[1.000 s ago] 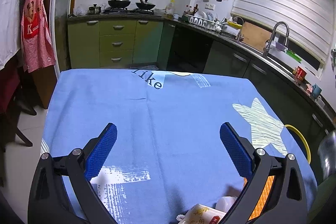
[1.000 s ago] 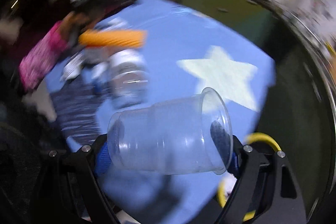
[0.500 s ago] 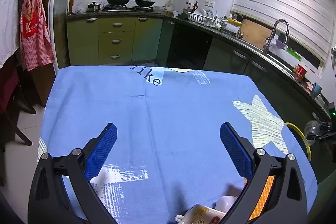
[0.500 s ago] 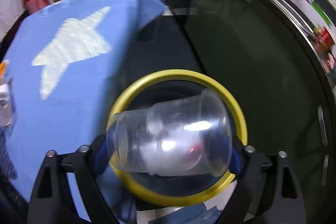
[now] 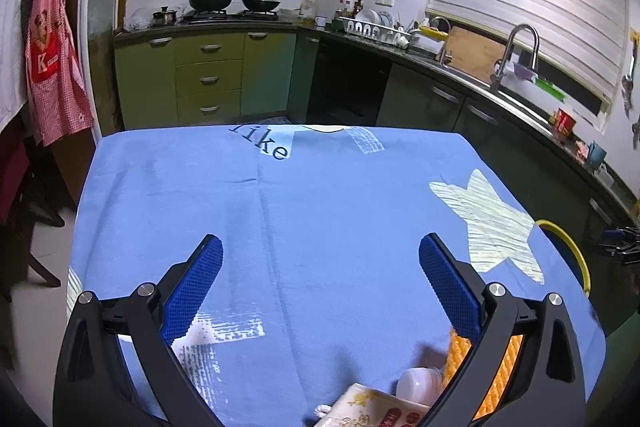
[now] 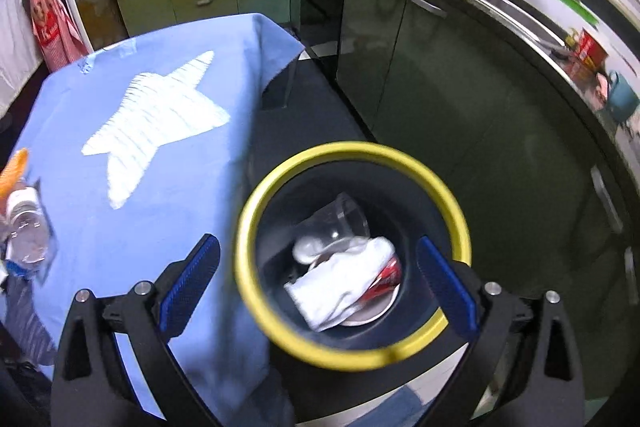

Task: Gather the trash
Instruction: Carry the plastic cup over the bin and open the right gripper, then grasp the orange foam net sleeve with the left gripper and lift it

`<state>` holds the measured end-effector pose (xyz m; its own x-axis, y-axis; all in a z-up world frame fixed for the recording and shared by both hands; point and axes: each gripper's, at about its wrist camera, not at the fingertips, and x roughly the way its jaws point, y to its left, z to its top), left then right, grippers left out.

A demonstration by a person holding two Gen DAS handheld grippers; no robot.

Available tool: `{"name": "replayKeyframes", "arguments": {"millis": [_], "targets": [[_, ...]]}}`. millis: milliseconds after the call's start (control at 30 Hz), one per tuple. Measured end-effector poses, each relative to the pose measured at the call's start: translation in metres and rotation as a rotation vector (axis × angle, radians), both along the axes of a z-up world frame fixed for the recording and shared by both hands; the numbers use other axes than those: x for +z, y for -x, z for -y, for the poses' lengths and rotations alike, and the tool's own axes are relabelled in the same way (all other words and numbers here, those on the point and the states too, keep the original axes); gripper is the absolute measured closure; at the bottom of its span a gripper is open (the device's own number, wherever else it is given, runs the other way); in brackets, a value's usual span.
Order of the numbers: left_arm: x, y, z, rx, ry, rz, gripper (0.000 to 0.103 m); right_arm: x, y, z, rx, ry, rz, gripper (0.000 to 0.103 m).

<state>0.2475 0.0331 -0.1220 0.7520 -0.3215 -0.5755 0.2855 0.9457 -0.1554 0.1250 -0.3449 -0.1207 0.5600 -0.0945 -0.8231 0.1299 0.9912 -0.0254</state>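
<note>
Our right tongs [image 6: 318,281] have just been opening and gape empty over the bin [image 6: 448,203], cup [image 6: 344,219] inside; left tongs [image 5: 320,287] wide, empty.

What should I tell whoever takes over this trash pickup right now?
Right gripper: open and empty over the yellow-rimmed bin; its jaws have just been opening. The clear cup now lies inside the bin with white paper and a red can.
Left gripper: open, empty, above the blue tablecloth.
Left to collect: plastic bottle, orange item, printed carton, small white container.
</note>
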Motion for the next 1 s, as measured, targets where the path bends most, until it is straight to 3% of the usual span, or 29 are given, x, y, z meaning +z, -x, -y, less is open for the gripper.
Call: {"name": "replayKeyframes", "arguments": {"millis": [167,267,400,567,767,1000], "targets": [[0.010,0.008,0.015,-0.050,-0.043,-0.010,0.006,0.000,0.026,-0.022,0.017,-0.013,0.014,0.009],[0.018,0.013,0.024,-0.109,-0.054,-0.060,0.006,0.003,0.034,-0.034,0.039,-0.002,0.020,0.009],[0.024,0.023,0.042,-0.236,-0.103,-0.190,0.006,0.007,0.037,-0.041,0.061,-0.012,0.047,0.009],[0.022,0.033,0.055,-0.343,-0.107,-0.360,0.006,0.002,0.038,-0.046,0.081,-0.034,0.057,0.009],[0.021,0.054,0.069,-0.430,-0.098,-0.429,0.006,-0.009,0.037,-0.050,0.096,-0.049,0.056,0.009],[0.015,0.063,0.091,-0.453,-0.193,-0.457,0.006,-0.011,0.038,-0.052,0.100,-0.034,0.064,0.009]]}}
